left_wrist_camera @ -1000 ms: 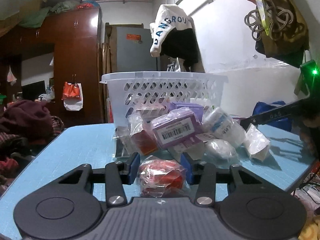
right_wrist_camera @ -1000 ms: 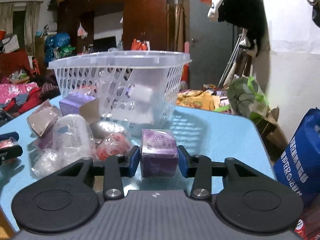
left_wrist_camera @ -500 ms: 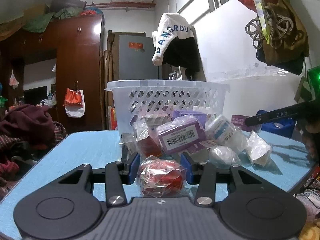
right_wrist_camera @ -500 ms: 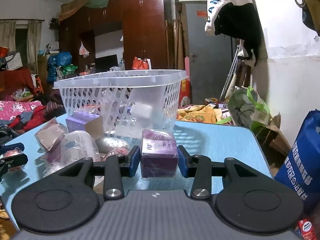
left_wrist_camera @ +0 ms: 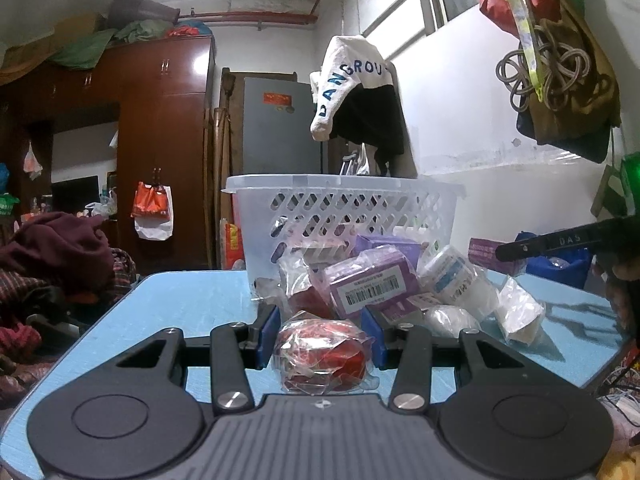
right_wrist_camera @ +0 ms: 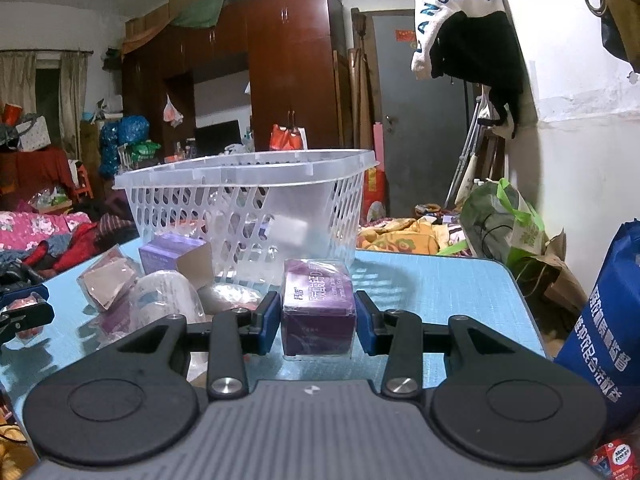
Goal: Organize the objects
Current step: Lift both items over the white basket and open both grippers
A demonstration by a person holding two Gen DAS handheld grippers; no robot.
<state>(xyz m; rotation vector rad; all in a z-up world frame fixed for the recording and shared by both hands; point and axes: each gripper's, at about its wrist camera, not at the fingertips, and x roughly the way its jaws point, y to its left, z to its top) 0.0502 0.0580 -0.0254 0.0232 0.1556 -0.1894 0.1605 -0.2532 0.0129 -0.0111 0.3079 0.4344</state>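
Pinching a red plastic-wrapped bundle [left_wrist_camera: 322, 356] between its blue pads, the left gripper [left_wrist_camera: 322, 336] carries it just above the blue worktop [left_wrist_camera: 180, 300], its jaws pressed against both sides. The right gripper [right_wrist_camera: 316, 322] has its jaws clamped on a purple box [right_wrist_camera: 318, 308], held clear of the worktop. Ahead of both lies a heap of wrapped packets [left_wrist_camera: 448, 280] and a barcode-labelled purple pack [left_wrist_camera: 370, 284], touching one another, just in front of the white lattice basket [left_wrist_camera: 344, 208] standing upright on the worktop.
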